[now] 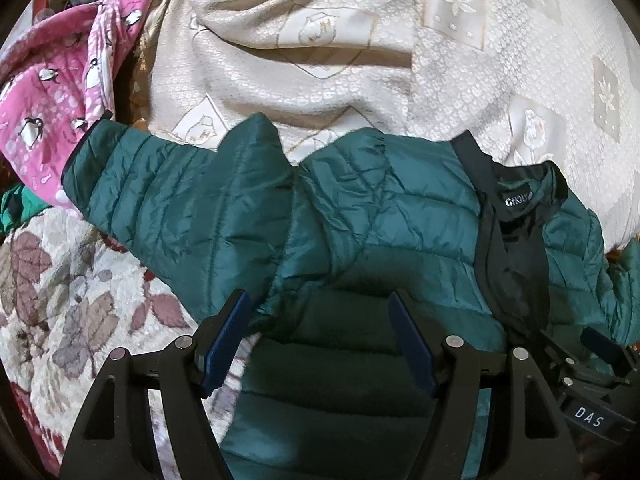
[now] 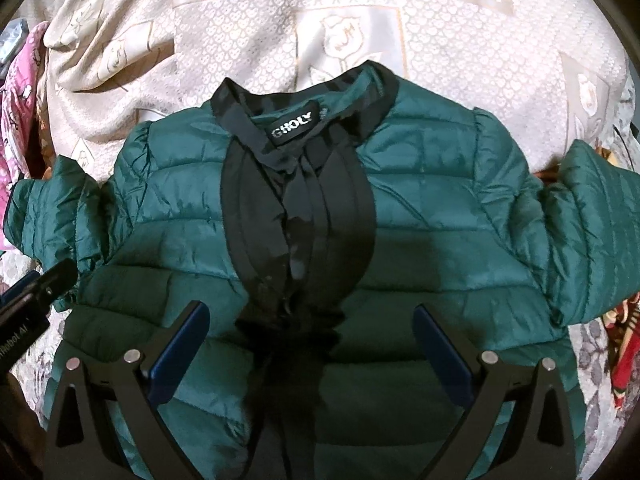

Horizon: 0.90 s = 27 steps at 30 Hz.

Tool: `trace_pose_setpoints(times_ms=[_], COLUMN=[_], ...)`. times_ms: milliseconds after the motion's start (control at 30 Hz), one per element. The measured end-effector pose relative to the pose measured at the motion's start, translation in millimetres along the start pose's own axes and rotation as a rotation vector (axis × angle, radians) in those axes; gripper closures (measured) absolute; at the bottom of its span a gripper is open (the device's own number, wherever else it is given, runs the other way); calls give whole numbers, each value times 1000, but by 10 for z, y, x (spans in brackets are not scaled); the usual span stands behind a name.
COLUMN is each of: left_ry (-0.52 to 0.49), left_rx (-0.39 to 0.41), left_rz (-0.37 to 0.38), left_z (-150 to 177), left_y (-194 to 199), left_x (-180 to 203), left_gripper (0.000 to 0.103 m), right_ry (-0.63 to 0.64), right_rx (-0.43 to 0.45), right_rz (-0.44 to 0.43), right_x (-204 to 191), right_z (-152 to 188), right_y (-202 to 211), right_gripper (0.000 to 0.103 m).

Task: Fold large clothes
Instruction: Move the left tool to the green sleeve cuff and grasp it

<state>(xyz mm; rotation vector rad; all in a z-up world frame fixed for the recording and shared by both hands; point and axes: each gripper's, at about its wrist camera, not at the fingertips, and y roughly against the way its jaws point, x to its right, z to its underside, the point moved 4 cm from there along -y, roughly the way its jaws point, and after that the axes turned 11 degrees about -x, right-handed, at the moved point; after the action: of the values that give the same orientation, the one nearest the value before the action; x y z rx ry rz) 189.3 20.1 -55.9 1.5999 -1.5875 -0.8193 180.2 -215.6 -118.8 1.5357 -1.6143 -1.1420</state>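
Note:
A dark green quilted jacket (image 2: 432, 216) lies face up on a cream patterned bedspread (image 2: 240, 20), collar away from me, black lining and a label (image 2: 294, 126) showing at the open front. Its sleeves spread to both sides; one sleeve (image 1: 160, 184) stretches left in the left wrist view. My left gripper (image 1: 320, 300) is open and empty, hovering over the jacket's left side below the sleeve. My right gripper (image 2: 312, 312) is open and empty over the jacket's black front placket. The left gripper also shows at the left edge of the right wrist view (image 2: 36, 292).
A pink penguin-print garment (image 1: 60, 92) is bunched at the far left. A floral blanket (image 1: 80, 300) lies under the jacket's left side. A red patterned cloth (image 2: 620, 344) shows at the right edge. The cream bedspread (image 1: 480, 40) is rumpled beyond the collar.

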Motion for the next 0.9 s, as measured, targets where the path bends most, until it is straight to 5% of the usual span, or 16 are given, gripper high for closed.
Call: trace_pose_setpoints(times_ms=[367, 700, 900], left_ry=[108, 331, 344], left_rx=[68, 151, 149], left_rz=[-44, -273, -381], left_z=[-334, -796, -1116], left_y=[150, 20, -254], left_x=[-935, -2402, -2856], left_gripper=[70, 70, 70], right_ry=[35, 71, 80], right_rx=[-25, -57, -65], right_rz=[0, -18, -27], right_x=[-102, -192, -241], right_z=[25, 51, 50], right_y=[-51, -92, -115], right_gripper=[0, 0, 0])
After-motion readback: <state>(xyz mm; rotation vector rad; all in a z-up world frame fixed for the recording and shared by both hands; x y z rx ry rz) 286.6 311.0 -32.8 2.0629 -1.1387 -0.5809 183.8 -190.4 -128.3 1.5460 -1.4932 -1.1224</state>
